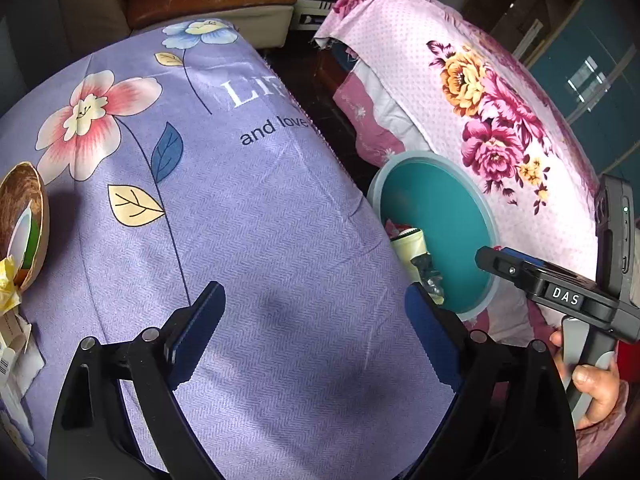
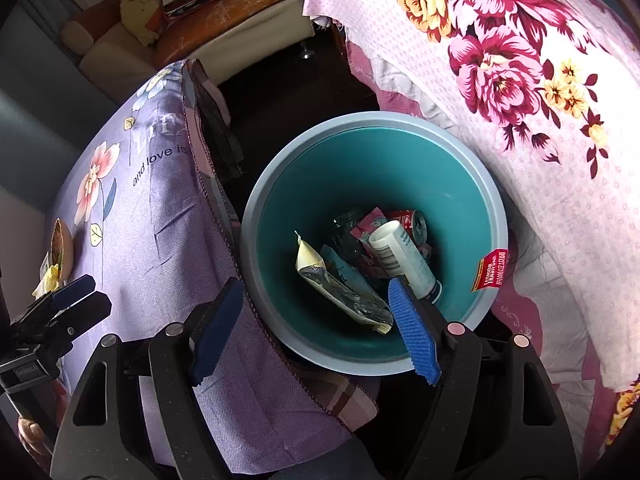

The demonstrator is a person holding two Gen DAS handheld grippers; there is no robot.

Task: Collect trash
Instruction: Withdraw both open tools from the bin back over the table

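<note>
A teal trash bin stands on the floor between the purple-clothed table and a pink floral bed. Inside lie a white tube, a red can, a foil wrapper and other packets. My right gripper is open and empty, held above the bin's near rim. My left gripper is open and empty over the purple cloth. The bin also shows in the left wrist view at right. At the table's left edge sit a brown bowl, a yellow wrapper and white paper scraps.
The pink floral bed rises right of the bin. A sofa with cushions stands at the back. The floor gap between table and bed is dark. The right gripper's body shows in the left wrist view.
</note>
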